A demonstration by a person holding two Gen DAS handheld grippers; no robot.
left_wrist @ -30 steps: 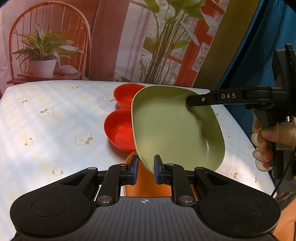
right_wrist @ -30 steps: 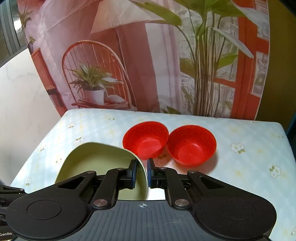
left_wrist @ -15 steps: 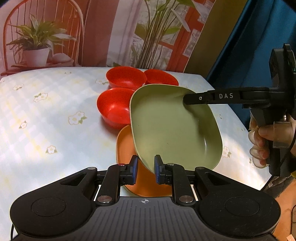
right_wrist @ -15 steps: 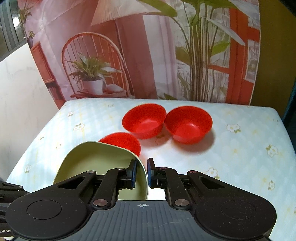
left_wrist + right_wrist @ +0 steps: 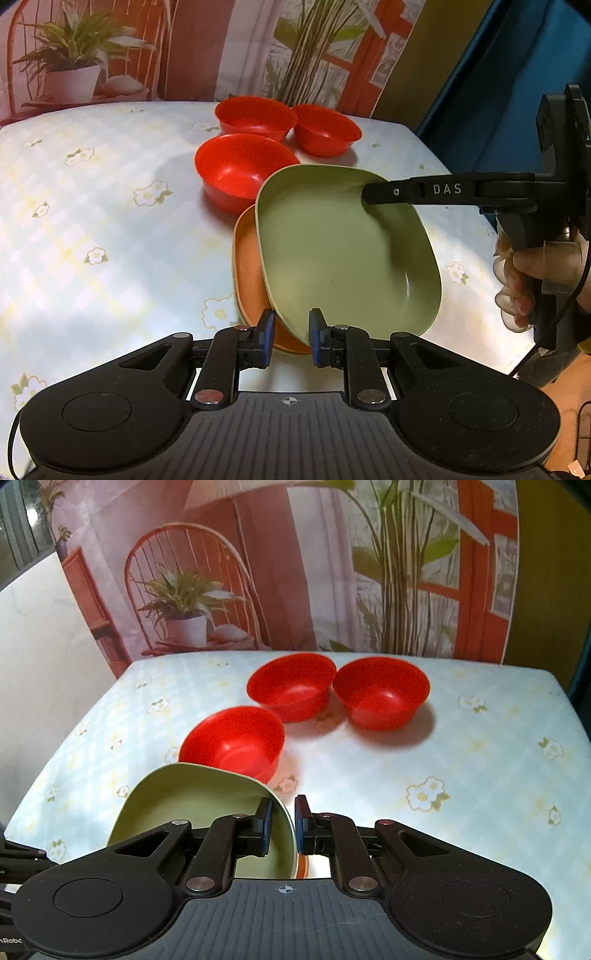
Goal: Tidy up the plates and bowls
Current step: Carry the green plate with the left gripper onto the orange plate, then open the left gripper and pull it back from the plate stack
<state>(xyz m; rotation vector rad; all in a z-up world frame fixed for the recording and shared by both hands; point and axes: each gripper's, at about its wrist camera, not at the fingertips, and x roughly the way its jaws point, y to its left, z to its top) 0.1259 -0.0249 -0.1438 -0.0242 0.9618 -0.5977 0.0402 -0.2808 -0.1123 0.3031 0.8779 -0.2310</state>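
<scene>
Two claws are pinching one square pale-green plastic plate [image 5: 343, 254] at frame centre: the left claw [image 5: 289, 338] on its near rim, the right claw [image 5: 283, 825] on its far corner. It is tilting over an orange plate [image 5: 248, 266]. Three red bowls [image 5: 232, 740] are sitting beyond on the flowered bench [image 5: 92, 206].

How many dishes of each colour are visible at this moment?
Red bowls: 3, near, far left, far right
Green plate: 1, its rim between the fingers of the left gripper and the right gripper
Orange plate: 1, under the green plate
Total: 5
</scene>
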